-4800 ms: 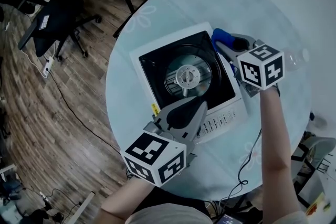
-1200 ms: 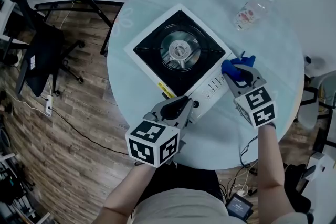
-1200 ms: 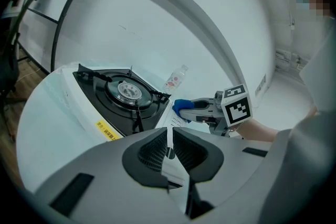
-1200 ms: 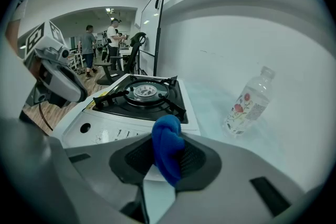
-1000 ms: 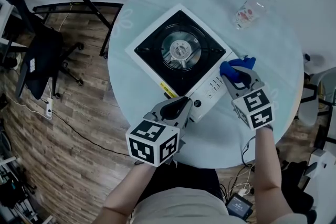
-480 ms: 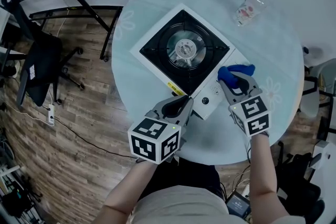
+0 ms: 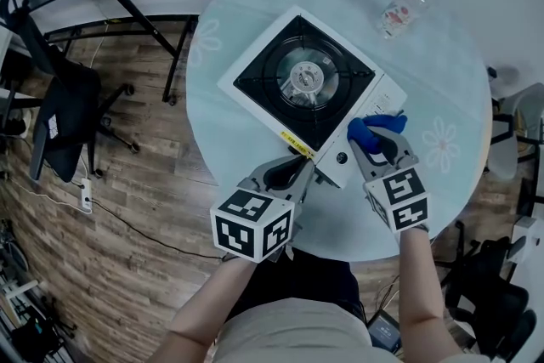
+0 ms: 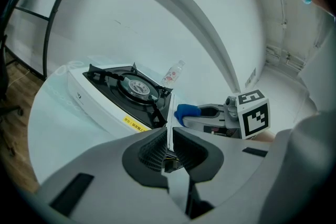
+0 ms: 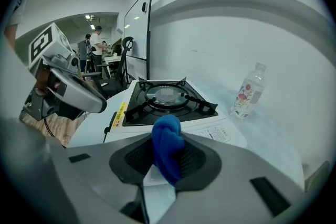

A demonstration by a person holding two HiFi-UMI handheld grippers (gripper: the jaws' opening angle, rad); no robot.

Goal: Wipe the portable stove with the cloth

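**Cloth at the stove's corner, ready to wipe**

The big round table point(image 7: 459, 81) has the portable stove point(image 7: 306, 85) sitting in the middle of it. The stove is white with a black top and a shiny burner.

The left gripper point(image 7: 299, 170) is at the stove's near corner, by the yellow sticker. Its jaws are almost together, and a thin white edge sits between them. I think that edge belongs to the stove, so this gripper is holding it steady.

The right gripper point(image 7: 378, 136) is at the stove's right side, by the buttons. Its jaws are squeezed on the blue cloth point(image 7: 370, 130). The cloth is bunched up and pokes out past the jaw tips, just touching the stove's edge.

A small bottle point(image 7: 404, 8) stands on the far side of the table, well apart from the stove.

What could go wrong? The cloth is only a small lump, so a hard rub could pull it out of the jaws. It could catch on the black prongs around the burner. If the left jaws slip off that thin edge, the stove could slide on the smooth table. The cloth could also bump the knob on the front.
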